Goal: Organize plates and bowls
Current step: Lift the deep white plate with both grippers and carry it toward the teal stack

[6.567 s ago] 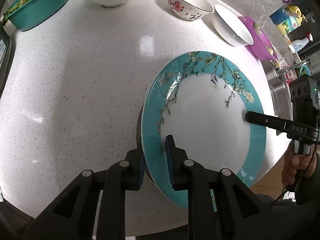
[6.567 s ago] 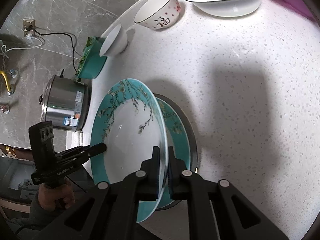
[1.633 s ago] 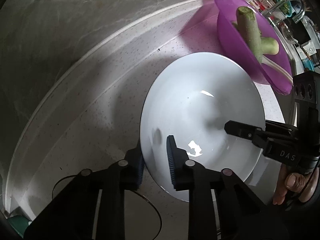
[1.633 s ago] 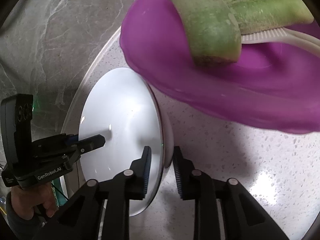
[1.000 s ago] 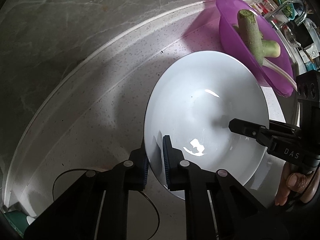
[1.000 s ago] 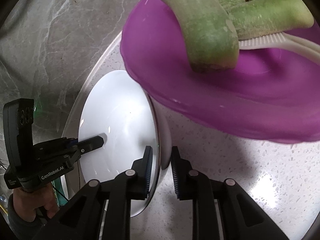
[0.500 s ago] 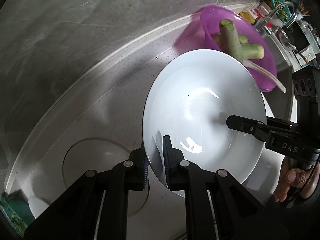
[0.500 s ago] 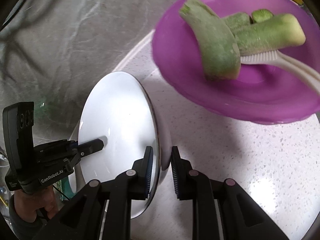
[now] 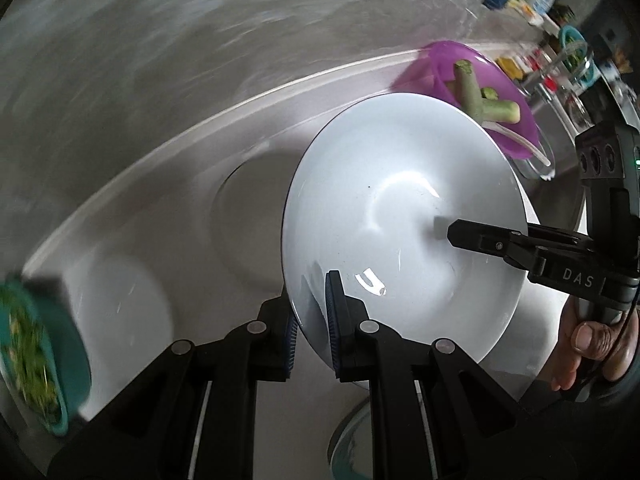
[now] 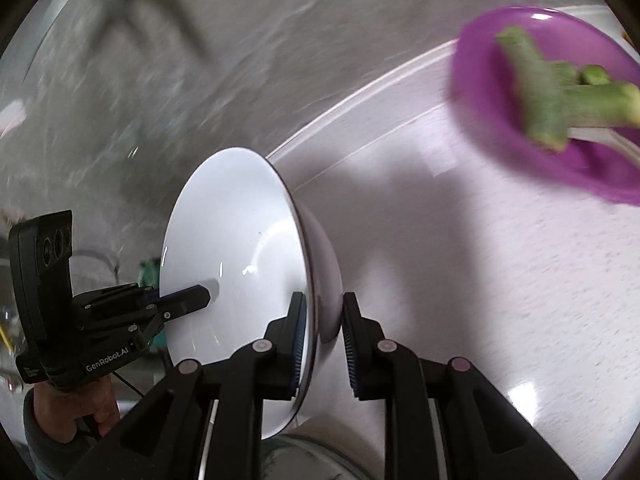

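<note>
A plain white bowl [image 9: 400, 220] hangs tilted above the white counter, gripped by its rim from two sides. My left gripper [image 9: 310, 304] is shut on the near rim, one pad inside the bowl and one outside. On the opposite rim my right gripper [image 10: 322, 312] is shut too, its pads on either side of the wall. In the right wrist view the bowl [image 10: 232, 260] shows edge-on, with the left gripper [image 10: 196, 296] reaching in from the far side. The left wrist view shows the right gripper [image 9: 456, 234] with a hand below it.
A purple bowl [image 9: 440, 64] of green vegetable pieces stands at the counter's back right, also the purple bowl [image 10: 500, 80]. At the lower left sits a teal container [image 9: 76, 360] of greens beside a blurred white bowl [image 9: 120, 312]. A plate rim [image 10: 312, 456] lies below the grippers.
Both grippers have risen with the white bowl and drawn away from the purple bowl, which now looks smaller and farther. The teal container has come into the left wrist view.
</note>
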The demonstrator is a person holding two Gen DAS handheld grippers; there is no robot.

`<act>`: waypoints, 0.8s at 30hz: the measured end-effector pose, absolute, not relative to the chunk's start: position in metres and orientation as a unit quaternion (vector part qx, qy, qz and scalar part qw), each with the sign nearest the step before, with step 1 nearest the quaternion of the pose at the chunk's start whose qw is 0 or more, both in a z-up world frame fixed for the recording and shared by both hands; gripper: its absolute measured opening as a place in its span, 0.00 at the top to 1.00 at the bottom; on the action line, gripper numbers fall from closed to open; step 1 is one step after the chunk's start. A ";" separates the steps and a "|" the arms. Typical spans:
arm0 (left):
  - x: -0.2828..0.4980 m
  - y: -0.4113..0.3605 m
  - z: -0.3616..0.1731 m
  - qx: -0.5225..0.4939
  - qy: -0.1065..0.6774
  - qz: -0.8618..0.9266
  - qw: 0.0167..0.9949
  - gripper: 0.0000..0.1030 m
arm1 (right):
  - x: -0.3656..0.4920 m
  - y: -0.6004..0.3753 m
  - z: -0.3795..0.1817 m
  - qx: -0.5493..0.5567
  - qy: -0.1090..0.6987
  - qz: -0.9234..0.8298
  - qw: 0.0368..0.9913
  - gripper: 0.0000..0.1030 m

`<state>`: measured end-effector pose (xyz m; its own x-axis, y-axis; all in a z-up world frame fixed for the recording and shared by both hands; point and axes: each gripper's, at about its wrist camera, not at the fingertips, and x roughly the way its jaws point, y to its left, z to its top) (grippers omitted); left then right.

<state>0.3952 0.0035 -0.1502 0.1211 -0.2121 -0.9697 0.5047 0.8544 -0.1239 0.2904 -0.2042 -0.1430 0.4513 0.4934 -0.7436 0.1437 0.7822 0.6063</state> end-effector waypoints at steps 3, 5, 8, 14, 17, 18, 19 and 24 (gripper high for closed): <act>0.374 0.042 -0.147 0.095 0.620 -0.216 0.749 0.89 | 0.290 -0.169 -0.139 0.293 0.522 0.140 0.789 0.80; 0.357 0.070 -0.147 0.075 0.623 -0.197 0.753 0.89 | 0.290 -0.145 -0.139 0.280 0.529 0.160 0.784 0.80; 0.332 0.109 -0.149 0.046 0.628 -0.169 0.758 0.89 | 0.289 -0.105 -0.140 0.258 0.543 0.193 0.776 0.80; 0.277 0.175 -0.155 -0.004 0.634 -0.117 0.764 0.88 | 0.283 -0.048 -0.148 0.218 0.568 0.243 0.755 0.80; 0.251 0.198 -0.164 -0.030 0.639 -0.096 0.763 0.88 | 0.273 -0.021 -0.153 0.201 0.580 0.261 0.745 0.80; 0.241 0.208 -0.167 -0.038 0.641 -0.090 0.762 0.88 | 0.270 -0.012 -0.157 0.196 0.586 0.267 0.740 0.80; 0.234 0.216 -0.170 -0.045 0.643 -0.085 0.760 0.88 | 0.267 -0.009 -0.158 0.192 0.590 0.270 0.737 0.80; 0.203 0.249 -0.184 -0.080 0.651 -0.065 0.752 0.88 | 0.255 0.024 -0.174 0.171 0.614 0.282 0.717 0.80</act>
<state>0.2026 0.2490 -0.1843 0.1443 -0.2021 -0.9687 -0.0057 0.9787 -0.2051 0.2551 0.0238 -0.1739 0.0866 0.6152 -0.7836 -0.1948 0.7819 0.5922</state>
